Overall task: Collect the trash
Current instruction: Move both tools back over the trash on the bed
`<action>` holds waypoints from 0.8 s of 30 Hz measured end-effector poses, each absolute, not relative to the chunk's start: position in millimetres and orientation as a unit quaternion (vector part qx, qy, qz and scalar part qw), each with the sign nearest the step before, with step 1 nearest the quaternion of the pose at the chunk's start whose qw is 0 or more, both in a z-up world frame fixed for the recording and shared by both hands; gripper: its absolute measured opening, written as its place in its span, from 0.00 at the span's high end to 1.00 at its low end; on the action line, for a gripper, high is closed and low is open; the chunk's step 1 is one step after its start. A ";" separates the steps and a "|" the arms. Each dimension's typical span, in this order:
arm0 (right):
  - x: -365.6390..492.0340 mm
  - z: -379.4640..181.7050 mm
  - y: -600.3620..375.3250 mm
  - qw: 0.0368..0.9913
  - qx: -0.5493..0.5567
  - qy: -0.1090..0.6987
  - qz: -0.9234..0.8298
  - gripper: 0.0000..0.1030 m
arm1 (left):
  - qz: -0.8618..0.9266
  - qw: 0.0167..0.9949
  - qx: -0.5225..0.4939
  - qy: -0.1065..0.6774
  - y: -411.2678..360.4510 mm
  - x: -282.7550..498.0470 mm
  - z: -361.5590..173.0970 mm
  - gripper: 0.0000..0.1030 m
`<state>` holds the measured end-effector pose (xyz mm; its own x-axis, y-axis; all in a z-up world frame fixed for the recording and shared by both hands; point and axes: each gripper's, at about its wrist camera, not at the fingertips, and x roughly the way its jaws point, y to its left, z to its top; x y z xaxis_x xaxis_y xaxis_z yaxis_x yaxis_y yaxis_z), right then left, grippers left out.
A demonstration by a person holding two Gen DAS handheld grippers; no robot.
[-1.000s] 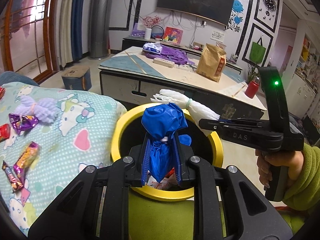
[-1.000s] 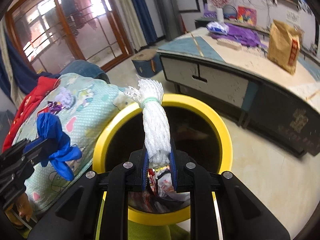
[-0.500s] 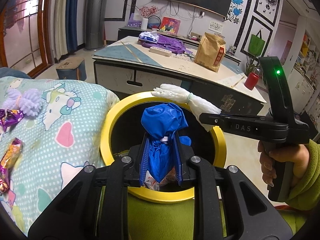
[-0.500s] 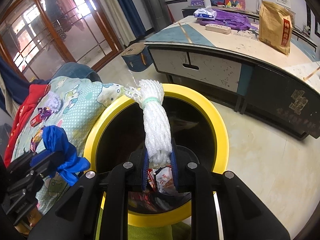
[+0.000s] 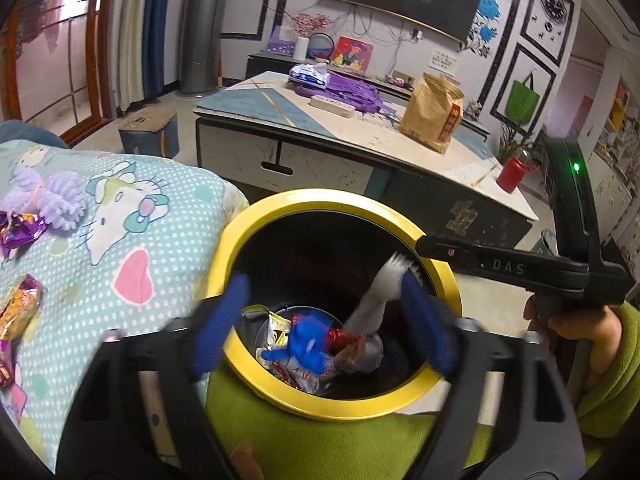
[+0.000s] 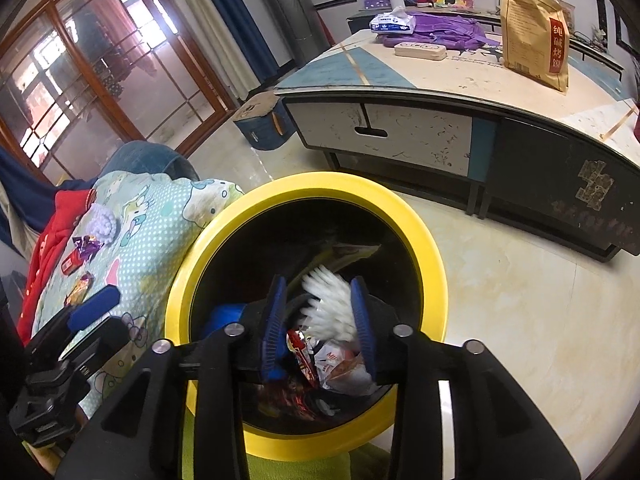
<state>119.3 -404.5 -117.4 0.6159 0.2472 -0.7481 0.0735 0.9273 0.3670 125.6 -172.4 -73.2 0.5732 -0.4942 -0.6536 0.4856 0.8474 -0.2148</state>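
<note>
Trash [image 5: 320, 344] lies at the bottom of the yellow-rimmed bin [image 5: 256, 220], centre frame. The left hand-held gripper [image 5: 332, 316] is opening wide, empty; the right hand-held gripper [image 6: 320, 320] is opening, white mesh bundle [image 6: 330, 304] loose between its pads.

Black claw [image 6: 318, 320], blue pads, green sleeve [image 5: 608, 364]

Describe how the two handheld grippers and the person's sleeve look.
Each gripper is matte black plastic with silver screws on its arms and blue ribbed pads on the fingers. The right gripper, seen side-on, is pistol-shaped, with pale letters "DAS" on the body and a small green light on its upright rear part. The hand gripping it wears a fuzzy lime-green sleeve.
</note>
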 end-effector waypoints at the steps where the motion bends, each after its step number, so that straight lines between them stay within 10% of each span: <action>1: 119.4 -117.1 -404.2 0.880 0.184 0.435 0.050 0.63 | -0.275 0.887 -0.010 0.370 -170.4 125.8 -72.5 0.21; 24: 110.0 -87.8 -384.3 0.915 0.129 0.377 0.057 0.48 | -0.237 0.910 -0.027 0.338 -142.1 115.5 -50.5 0.11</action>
<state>110.0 -384.3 -87.8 0.7090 0.2010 -0.6759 -0.0067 0.9604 0.2786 115.5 -142.1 -50.5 0.6589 -0.4498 -0.6029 0.4138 0.8861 -0.2089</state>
